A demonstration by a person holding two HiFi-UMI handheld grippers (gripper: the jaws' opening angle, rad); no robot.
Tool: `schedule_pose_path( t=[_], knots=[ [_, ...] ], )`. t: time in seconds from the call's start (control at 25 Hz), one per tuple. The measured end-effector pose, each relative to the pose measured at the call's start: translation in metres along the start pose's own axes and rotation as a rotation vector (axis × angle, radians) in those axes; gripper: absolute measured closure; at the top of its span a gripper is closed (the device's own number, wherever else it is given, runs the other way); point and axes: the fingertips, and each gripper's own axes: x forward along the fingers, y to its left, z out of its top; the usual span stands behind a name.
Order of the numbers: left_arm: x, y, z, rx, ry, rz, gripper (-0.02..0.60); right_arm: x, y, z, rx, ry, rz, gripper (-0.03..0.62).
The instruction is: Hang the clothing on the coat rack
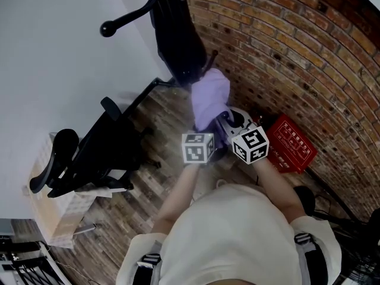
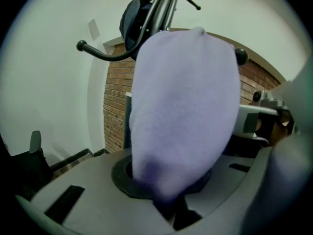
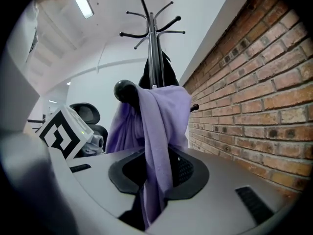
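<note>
A lilac garment (image 1: 211,95) hangs bunched in front of the black coat rack (image 1: 178,34), beside a dark garment (image 1: 184,58) on the pole. My left gripper (image 1: 208,128) is shut on its lower end; in the left gripper view the cloth (image 2: 183,106) fills the middle and runs down into the jaws (image 2: 168,199). My right gripper (image 1: 222,122) sits close beside the left, shut on a fold (image 3: 159,146) that drapes over a ball-tipped hook (image 3: 125,89) of the rack (image 3: 154,43). The right gripper (image 3: 151,199) has cloth pinched between its pads.
A brick wall (image 1: 297,52) runs along the right, a white wall (image 1: 53,58) on the left. A black office chair (image 1: 95,153) stands left of me on the wood floor. A red box (image 1: 291,144) leans against the bricks, and a cardboard box (image 1: 53,206) sits at lower left.
</note>
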Motion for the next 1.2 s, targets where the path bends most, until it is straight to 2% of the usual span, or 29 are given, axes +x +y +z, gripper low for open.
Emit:
schedule_pose_path(
  t=[0.4, 0.72, 0.92, 1.2],
  knots=[
    [-0.005, -0.004, -0.003, 0.012, 0.008, -0.014, 0.508, -0.007, 0.000, -0.002, -0.030, 0.026, -0.038, 0.525],
    [-0.024, -0.004, -0.005, -0.014, 0.012, -0.033, 0.330, -0.028, -0.004, 0.002, -0.055, 0.024, -0.106, 0.470],
    [-0.040, -0.002, -0.007, -0.019, -0.001, -0.018, 0.304, -0.047, -0.006, 0.004, -0.050, 0.021, -0.161, 0.461],
    [-0.070, -0.001, -0.003, -0.035, -0.035, -0.014, 0.299, -0.076, 0.007, -0.004, -0.025, 0.042, -0.219, 0.461]
  ],
)
